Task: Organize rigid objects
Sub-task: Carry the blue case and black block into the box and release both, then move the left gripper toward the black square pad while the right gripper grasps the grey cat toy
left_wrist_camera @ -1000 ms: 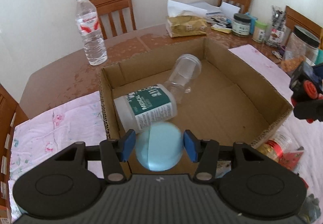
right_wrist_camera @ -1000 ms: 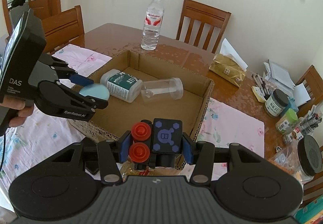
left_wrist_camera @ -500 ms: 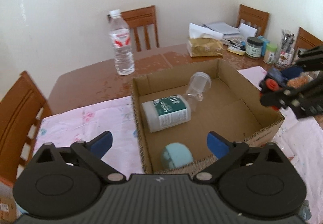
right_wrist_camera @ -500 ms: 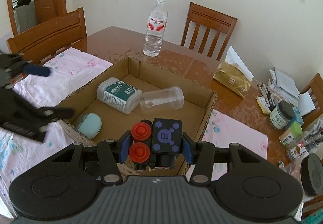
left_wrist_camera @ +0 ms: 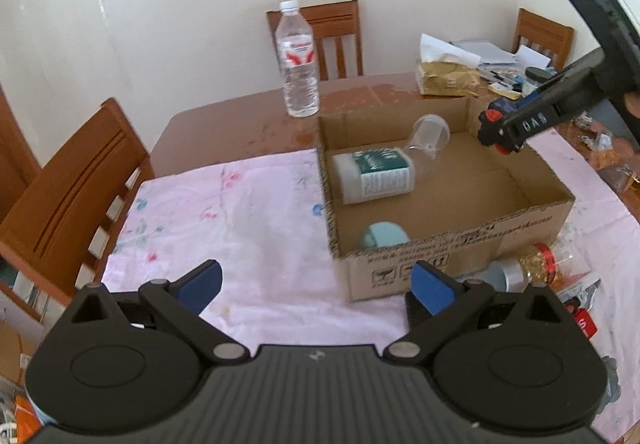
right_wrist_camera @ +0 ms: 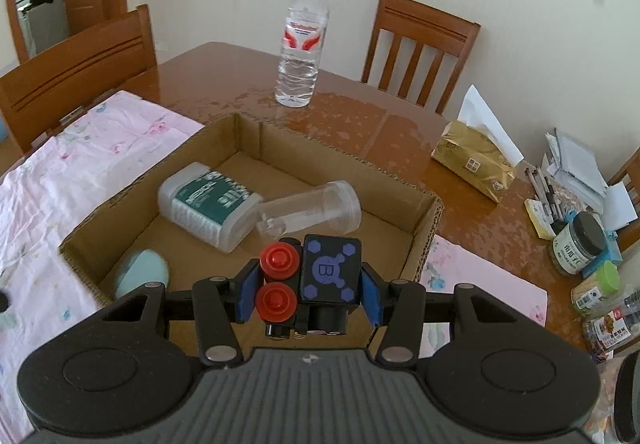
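Note:
An open cardboard box [left_wrist_camera: 452, 240] [right_wrist_camera: 332, 147] holds a white container with a green label [left_wrist_camera: 374, 173] [right_wrist_camera: 208, 203], a clear jar [left_wrist_camera: 430, 133] [right_wrist_camera: 316, 205] lying on its side and a pale blue round object [left_wrist_camera: 384, 236] [right_wrist_camera: 142, 272] in the near corner. My left gripper [left_wrist_camera: 316, 282] is open and empty, held over the pink cloth in front of the box. My right gripper [right_wrist_camera: 308, 292] [left_wrist_camera: 516, 123] hangs over the box, its pads against a black toy block with red wheels [right_wrist_camera: 320, 276] [left_wrist_camera: 494, 115]; its jaws are just starting to open.
A water bottle [left_wrist_camera: 298, 59] [right_wrist_camera: 302, 43] stands on the wooden table behind the box. A tissue pack [right_wrist_camera: 472, 159], jars [right_wrist_camera: 576, 244] and papers crowd the right side. A gold and red jar [left_wrist_camera: 540, 264] lies by the box's front. Chairs [left_wrist_camera: 68, 179] ring the table.
My left gripper opened, left the blue object in the box's near corner, and drew back over the cloth. My right gripper carried the toy further over the box.

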A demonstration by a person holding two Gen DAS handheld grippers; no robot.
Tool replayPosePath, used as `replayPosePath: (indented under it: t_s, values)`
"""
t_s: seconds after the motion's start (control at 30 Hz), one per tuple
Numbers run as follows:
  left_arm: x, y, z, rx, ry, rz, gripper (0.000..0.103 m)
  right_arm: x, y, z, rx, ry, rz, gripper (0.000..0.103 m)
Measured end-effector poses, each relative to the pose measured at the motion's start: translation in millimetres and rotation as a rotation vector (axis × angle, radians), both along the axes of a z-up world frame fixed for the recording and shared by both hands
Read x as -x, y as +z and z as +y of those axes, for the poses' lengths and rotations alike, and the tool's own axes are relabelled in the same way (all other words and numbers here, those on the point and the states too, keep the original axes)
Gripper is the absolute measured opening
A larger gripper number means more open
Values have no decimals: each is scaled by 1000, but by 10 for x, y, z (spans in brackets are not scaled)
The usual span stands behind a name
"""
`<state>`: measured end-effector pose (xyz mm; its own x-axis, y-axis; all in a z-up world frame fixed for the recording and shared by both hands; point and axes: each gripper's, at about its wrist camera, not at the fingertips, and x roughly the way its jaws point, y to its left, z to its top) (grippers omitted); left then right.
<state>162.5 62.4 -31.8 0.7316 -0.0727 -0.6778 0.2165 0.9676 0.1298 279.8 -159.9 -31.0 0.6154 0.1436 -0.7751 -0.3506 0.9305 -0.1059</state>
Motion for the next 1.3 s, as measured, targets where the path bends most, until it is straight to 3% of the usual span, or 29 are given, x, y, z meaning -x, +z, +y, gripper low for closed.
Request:
replayPosePath:
  t_s: [0.07,0.13,0.17,0.67,1.3]
  values:
    - [16,-10,49,-7,19,0,100,-59,-7,3,4,-11,-13,81]
    - [12,-24,92,-9,38,6,100,-76,16,2,6,-29,-44,99]
    - [13,-30,107,-7,43,9,100,-73,35,2,3,-32,-60,101]
    - [47,-91,129,5,36,27,101,214,82,-73,-15,-85,-53,102]
    - [276,-199,256,42,3,69,101,1316,-164,-30,-85,-221,36,103]
